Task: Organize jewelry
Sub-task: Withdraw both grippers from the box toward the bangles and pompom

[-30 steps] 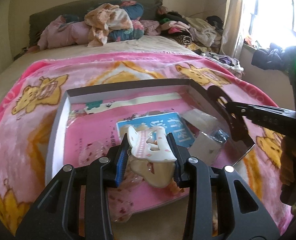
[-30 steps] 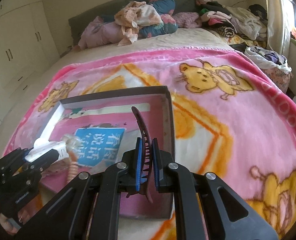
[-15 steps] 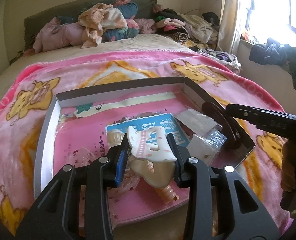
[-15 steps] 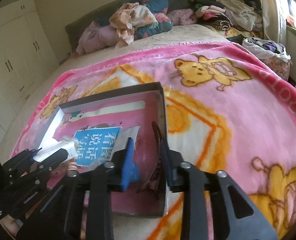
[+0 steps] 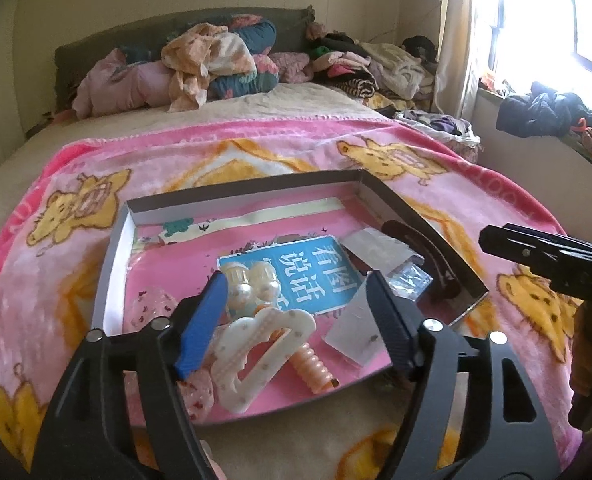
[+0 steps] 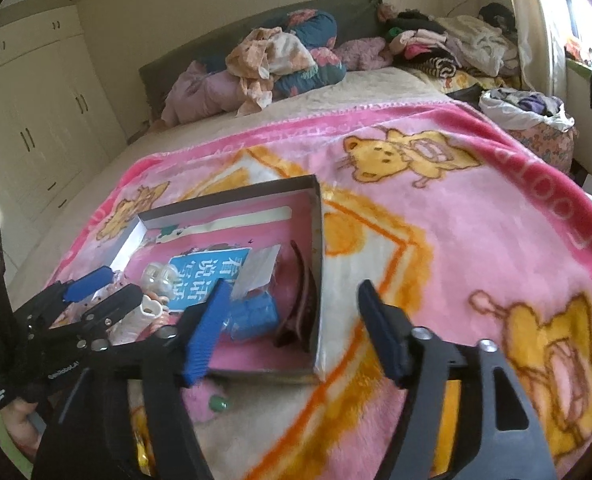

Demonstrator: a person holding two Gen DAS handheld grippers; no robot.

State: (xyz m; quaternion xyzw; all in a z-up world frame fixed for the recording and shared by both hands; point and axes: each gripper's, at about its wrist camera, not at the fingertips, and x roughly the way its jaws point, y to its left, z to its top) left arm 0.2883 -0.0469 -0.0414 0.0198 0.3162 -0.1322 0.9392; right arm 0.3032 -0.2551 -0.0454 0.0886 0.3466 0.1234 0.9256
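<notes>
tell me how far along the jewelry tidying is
Done: the white clip and the dark clip both lie in the box. In hand: nothing; the left gripper and right gripper are both open. Left: a small green bead sits on the blanket outside the box.

Box (image 5: pixel 232 200) open on top, so entry is from above. Near edge crowded: cream hair claw (image 5: pixel 256 348), orange spiral clip (image 5: pixel 313 364), pearl clips (image 5: pixel 252 280). Dark claw clip (image 6: pixel 299 292) lies along the right wall, foil packets (image 5: pixel 379 248) beside it. Far-left corner bare. Blanket (image 6: pixel 475 208) right of box is free.
</notes>
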